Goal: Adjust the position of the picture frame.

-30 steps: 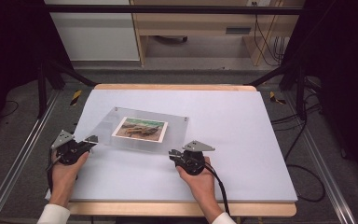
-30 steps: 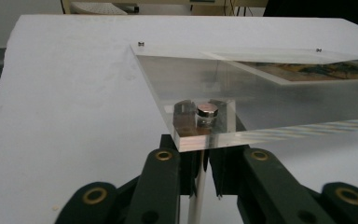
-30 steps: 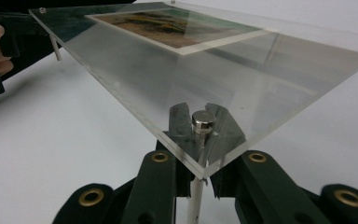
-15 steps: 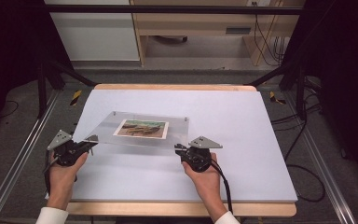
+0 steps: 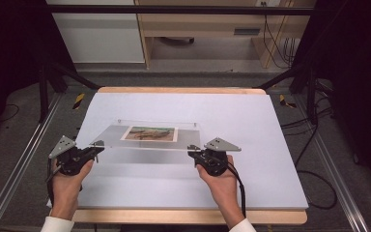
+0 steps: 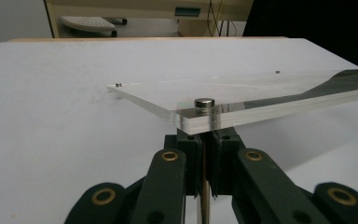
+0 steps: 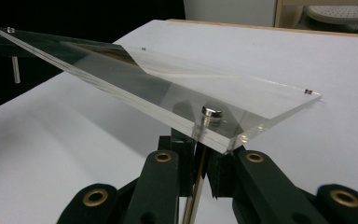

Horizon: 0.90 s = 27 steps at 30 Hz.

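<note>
The left tool point(image 5: 95, 147) is pressed together on a thin metal pin point(image 6: 203, 186) that runs down from the near left corner of a clear acrylic frame point(image 5: 149, 135). In the left gripper view its two black jaws stand nearly touching, with the pin a bright sliver in the narrow gap between them, and the pin's round silver cap point(image 6: 204, 103) sits on top of the clear plate directly above the jaw tips. The right tool point(image 5: 193, 151) is likewise pinched on a pin point(image 7: 196, 182) under the near right corner of the frame; in the right gripper view that pin slants down between its closed jaws, and its cap point(image 7: 212, 111) rests on the plate just above them.

The frame spans the gap between the two tools, carried at its two near corners and held clear of the white tabletop point(image 5: 251, 130), where it casts a soft shadow just ahead of the tools. Its far edge lies farther from both tools than the near edge, with small caps at the far corners. Seen from the right tool, the plate stretches away towards the left tool, where another pin point(image 7: 15, 70) hangs below the distant corner. A picture in brown and green tones point(image 5: 149, 134) is sandwiched in the middle of the frame, ahead of and between the tools. A hand point(image 5: 66, 186) grips the left tool from behind, and the other hand point(image 5: 223, 186) grips the right.
</note>
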Each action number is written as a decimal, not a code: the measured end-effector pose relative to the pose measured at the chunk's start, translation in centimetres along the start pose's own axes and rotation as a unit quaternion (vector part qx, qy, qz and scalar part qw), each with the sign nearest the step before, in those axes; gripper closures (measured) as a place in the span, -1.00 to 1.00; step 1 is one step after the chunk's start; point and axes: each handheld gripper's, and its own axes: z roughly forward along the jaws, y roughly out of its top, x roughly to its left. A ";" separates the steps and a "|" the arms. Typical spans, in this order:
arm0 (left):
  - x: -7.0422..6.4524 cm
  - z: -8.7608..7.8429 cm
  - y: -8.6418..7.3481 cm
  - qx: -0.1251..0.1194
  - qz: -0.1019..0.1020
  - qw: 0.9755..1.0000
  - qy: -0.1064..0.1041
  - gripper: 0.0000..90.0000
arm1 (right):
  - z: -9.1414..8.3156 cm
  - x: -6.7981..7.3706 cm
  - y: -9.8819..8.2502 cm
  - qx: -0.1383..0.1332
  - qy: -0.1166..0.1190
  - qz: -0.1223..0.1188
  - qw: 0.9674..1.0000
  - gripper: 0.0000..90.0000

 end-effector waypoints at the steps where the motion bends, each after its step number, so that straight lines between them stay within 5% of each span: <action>1: 0.0 0.0 0.0 0.000 0.000 1.000 0.000 0.87 | 0.0 0.0 0.0 0.000 0.000 0.000 1.000 0.84; 27: -4.7 -0.3 1.9 -0.047 0.014 0.999 -0.007 0.86 | -4.0 -2.1 1.0 -0.021 -0.001 -0.008 1.000 0.82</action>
